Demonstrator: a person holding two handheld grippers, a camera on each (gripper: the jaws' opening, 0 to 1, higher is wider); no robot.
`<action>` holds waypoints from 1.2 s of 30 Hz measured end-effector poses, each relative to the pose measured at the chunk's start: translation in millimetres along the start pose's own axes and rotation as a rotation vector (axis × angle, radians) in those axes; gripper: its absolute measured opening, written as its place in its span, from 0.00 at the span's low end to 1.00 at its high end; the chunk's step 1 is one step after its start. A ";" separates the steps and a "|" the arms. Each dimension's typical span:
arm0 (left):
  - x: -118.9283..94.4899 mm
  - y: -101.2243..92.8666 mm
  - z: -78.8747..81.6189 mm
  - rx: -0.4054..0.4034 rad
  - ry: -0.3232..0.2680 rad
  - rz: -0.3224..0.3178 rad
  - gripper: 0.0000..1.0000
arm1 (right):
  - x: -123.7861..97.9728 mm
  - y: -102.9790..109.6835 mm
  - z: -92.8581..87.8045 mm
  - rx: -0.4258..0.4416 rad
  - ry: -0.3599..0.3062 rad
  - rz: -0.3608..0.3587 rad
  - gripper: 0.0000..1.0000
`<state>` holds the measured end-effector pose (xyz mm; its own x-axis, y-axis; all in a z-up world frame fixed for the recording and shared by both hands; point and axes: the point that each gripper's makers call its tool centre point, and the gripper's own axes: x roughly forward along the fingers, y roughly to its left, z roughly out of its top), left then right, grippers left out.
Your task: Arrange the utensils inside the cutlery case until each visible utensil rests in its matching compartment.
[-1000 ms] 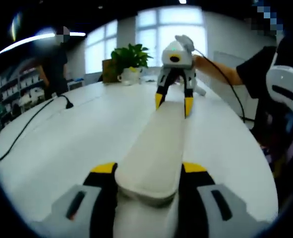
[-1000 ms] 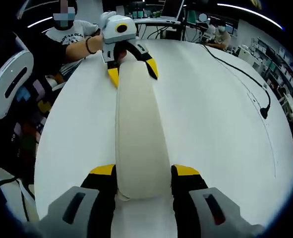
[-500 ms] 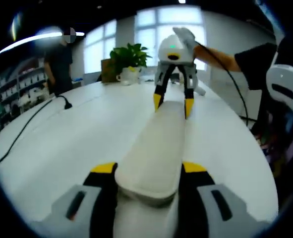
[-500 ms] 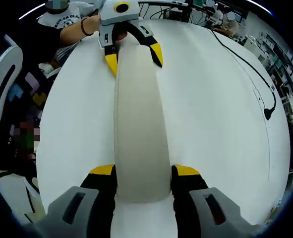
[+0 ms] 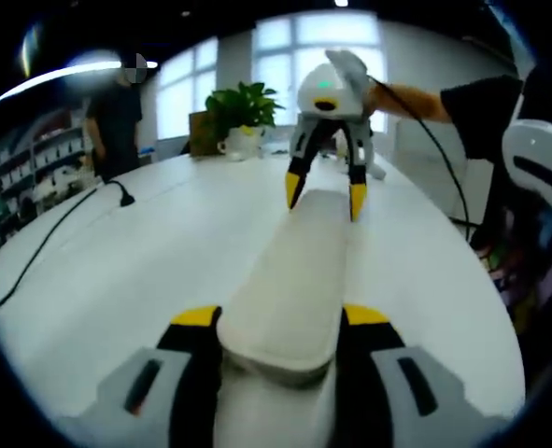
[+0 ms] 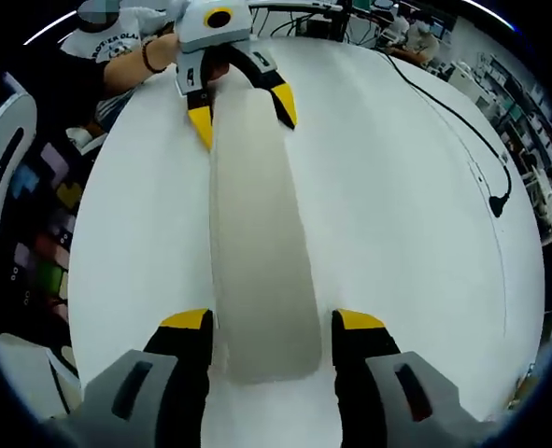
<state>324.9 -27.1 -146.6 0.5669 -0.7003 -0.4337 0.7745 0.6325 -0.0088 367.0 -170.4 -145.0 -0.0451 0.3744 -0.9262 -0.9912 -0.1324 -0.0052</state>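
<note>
Basically a long, closed, off-white cutlery case [image 5: 292,280] with rounded ends and a matte smooth lid lies flat on the glossy white surface [image 5: 135,271], one gripper at each end. In the left gripper view the left gripper [image 5: 280,322] has its yellow-tipped black fingers [image 5: 196,317] tight against both sides of the near end, clamped on it. At the far end the right gripper [image 5: 320,194] straddles the case, its fingers spread a bit wider than the case. The right gripper view confirms: the right gripper [image 6: 274,322] fingers [image 6: 358,321] stand apart, a thin strip of surface [image 6: 397,233] showing between each tip and the cutlery case [image 6: 257,243], so not gripping. The left gripper [image 6: 241,107] sits across at the other end, held by a person's hand [image 6: 163,51].

Wide bare surface lies on both long sides of the case. The surface edge is nearer on the person's side, with a white chair back [image 6: 0,168] just off it.

A black cable [image 5: 51,233] snakes over the surface, well apart from the case. A green potted plant [image 5: 243,107] in a white pot stands at the far edge, seen in the left gripper view.
</note>
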 end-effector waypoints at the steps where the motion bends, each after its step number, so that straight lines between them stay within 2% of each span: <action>1: -0.2 0.1 -0.1 0.001 -0.002 -0.002 0.52 | -1.5 3.7 2.1 -0.007 -0.009 0.004 0.58; 5: -1.6 0.4 -0.5 0.001 -0.005 -0.005 0.52 | -9.9 9.4 16.2 -0.032 -0.041 -0.001 0.61; 8: -2.5 -0.7 -0.9 0.003 -0.013 -0.008 0.54 | -15.8 15.5 39.8 -0.078 -0.118 0.002 0.55; 9: -2.7 -1.0 -0.9 0.003 -0.017 -0.008 0.54 | -17.2 17.5 43.6 -0.078 -0.115 0.000 0.55; 12: -3.2 -0.8 -1.0 0.001 -0.030 -0.001 0.54 | -17.2 21.8 61.0 -0.121 -0.134 0.007 0.47; 16: -4.1 -2.5 -1.8 0.005 -0.041 -0.006 0.57 | -11.0 26.5 86.2 -0.120 -0.182 0.048 0.34; 21: -4.7 -0.9 -2.8 -0.002 -0.040 0.010 0.55 | -1.4 23.5 113.8 -0.122 -0.227 0.038 0.23; 24: -5.0 -0.2 -3.2 -0.002 -0.042 0.010 0.55 | 5.9 24.6 129.2 -0.145 -0.224 0.040 0.19; 27: -5.2 4.1 -4.0 -0.018 -0.031 0.034 0.60 | 14.2 29.4 141.1 -0.158 -0.215 0.056 0.14; 29: -5.6 4.1 -3.7 -0.016 -0.032 0.032 0.58 | 18.1 32.0 150.6 -0.157 -0.221 0.070 0.15; 36: -4.9 5.2 -2.3 -0.012 -0.043 0.027 0.54 | 34.2 34.6 165.8 -0.179 -0.160 0.074 0.13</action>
<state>325.5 -19.6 -146.5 0.5991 -0.6965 -0.3949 0.7556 0.6550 -0.0090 310.4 -10.0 -114.3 -0.1498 0.4962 -0.8552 -0.9472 -0.3201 -0.0198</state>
